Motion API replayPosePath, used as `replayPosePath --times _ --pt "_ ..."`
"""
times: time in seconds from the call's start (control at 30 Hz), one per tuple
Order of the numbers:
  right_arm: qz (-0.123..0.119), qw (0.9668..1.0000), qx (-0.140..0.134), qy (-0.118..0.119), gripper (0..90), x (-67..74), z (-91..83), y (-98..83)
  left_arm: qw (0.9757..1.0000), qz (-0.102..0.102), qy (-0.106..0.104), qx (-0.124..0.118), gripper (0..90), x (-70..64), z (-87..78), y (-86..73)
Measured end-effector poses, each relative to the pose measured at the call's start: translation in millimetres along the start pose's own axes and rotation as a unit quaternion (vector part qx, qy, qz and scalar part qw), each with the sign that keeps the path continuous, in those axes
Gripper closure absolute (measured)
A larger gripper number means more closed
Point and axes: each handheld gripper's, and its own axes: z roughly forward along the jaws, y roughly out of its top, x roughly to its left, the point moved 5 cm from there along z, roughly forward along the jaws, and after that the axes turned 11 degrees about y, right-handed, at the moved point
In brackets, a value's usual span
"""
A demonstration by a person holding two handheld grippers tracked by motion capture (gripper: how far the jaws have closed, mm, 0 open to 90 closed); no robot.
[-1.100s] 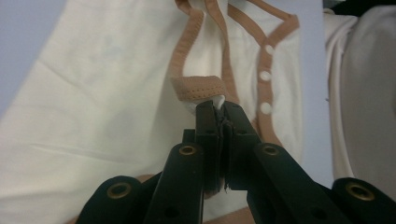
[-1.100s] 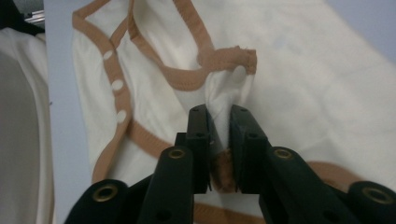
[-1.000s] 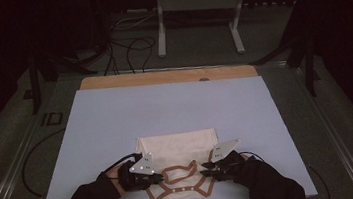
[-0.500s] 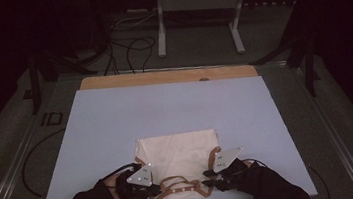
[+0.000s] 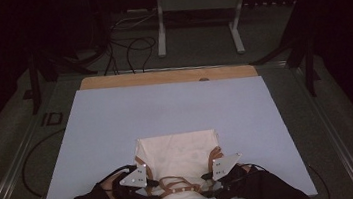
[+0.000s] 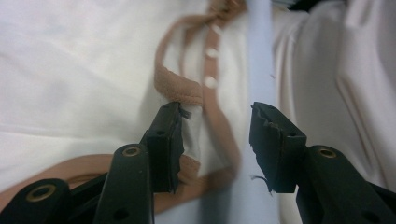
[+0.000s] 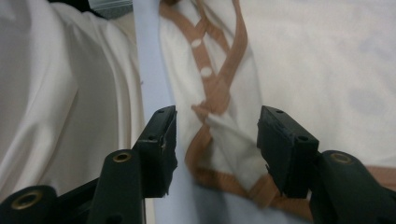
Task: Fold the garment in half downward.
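The cream garment (image 5: 178, 154) is lying limp while we are opening both tongs (image 6: 215, 140) (image 7: 215, 140) off its tan-trimmed near corners, the best holds.

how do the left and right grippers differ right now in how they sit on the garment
The left gripper has one jaw lying on the brown trim and the other over the bare blue table. The right gripper straddles a trimmed corner of the cream garment, with its left-hand jaw at the table strip. In the high view the left gripper sits at the garment's near left corner, the right at its near right. Both have just been opening, pads pressing nothing.
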Motion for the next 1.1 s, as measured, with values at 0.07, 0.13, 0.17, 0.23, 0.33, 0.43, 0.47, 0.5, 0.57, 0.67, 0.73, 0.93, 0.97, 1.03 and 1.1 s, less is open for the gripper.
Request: replayPosePath --times 0.07,0.13,0.17,0.23,0.33,0.43,0.47,0.5,0.57,0.67,0.73,0.93,0.97,1.03,1.1 --pt "-0.002 1.0000 0.001 0.000 45.8 0.6 1.4 2.6 1.0000 -0.001 0.006 -0.002 51.6 1.4 -0.2 -0.2" --pt "-0.010 0.9999 0.003 0.003 45.8 1.3 3.2 3.4 0.9999 -0.007 0.011 -0.002 49.4 3.2 0.8 -1.7" --pt "-0.009 0.9999 0.008 0.005 45.8 1.7 4.4 3.1 0.9999 -0.007 0.011 -0.002 47.8 3.2 0.8 -1.7" --pt "-0.006 0.9998 0.016 0.008 48.8 2.5 8.0 1.0 0.9999 -0.007 0.007 0.001 47.6 1.4 2.1 -2.3" --pt "-0.025 0.9991 0.034 0.009 64.3 4.6 9.9 -2.0 0.9998 -0.005 0.016 -0.002 46.7 2.1 2.5 -2.7" --pt "-0.025 0.9989 0.040 0.003 80.1 4.3 9.9 -3.4 0.9997 -0.007 0.022 0.002 51.9 3.8 4.0 -4.5" --pt "-0.029 0.9987 0.042 0.001 83.4 3.9 9.7 -4.0 0.9997 0.000 0.025 0.003 51.9 3.3 4.5 -5.5" --pt "-0.032 0.9986 0.043 0.002 83.5 4.2 9.5 -4.5 0.9997 -0.001 0.025 0.005 51.9 3.1 4.8 -5.9" --pt "-0.031 0.9984 0.047 0.009 83.9 5.6 9.9 -5.5 0.9996 0.014 0.019 0.013 53.5 0.3 6.2 -7.4" --pt "-0.030 0.9983 0.048 0.013 83.7 6.2 10.9 -6.2 0.9994 0.028 0.002 0.020 59.2 -4.5 8.6 -9.2" --pt "-0.024 0.9981 0.046 0.033 77.2 5.7 11.3 -7.8 0.9988 0.035 -0.019 0.027 70.4 -9.1 10.3 -10.8" --pt "-0.021 0.9966 0.058 0.054 74.1 11.5 14.0 -10.8 0.9969 0.039 -0.049 0.047 73.2 -14.9 11.7 -15.5" --pt "-0.021 0.9957 0.064 0.064 74.0 12.9 14.0 -12.0 0.9967 0.040 -0.052 0.047 73.2 -14.6 11.1 -16.0" --pt "-0.013 0.9945 0.071 0.076 74.0 15.2 15.3 -14.7 0.9967 0.037 -0.055 0.047 72.6 -14.4 10.5 -16.3" --pt "-0.016 0.9943 0.072 0.077 73.9 14.2 15.8 -15.8 0.9967 0.035 -0.057 0.047 69.8 -14.9 10.4 -16.3"
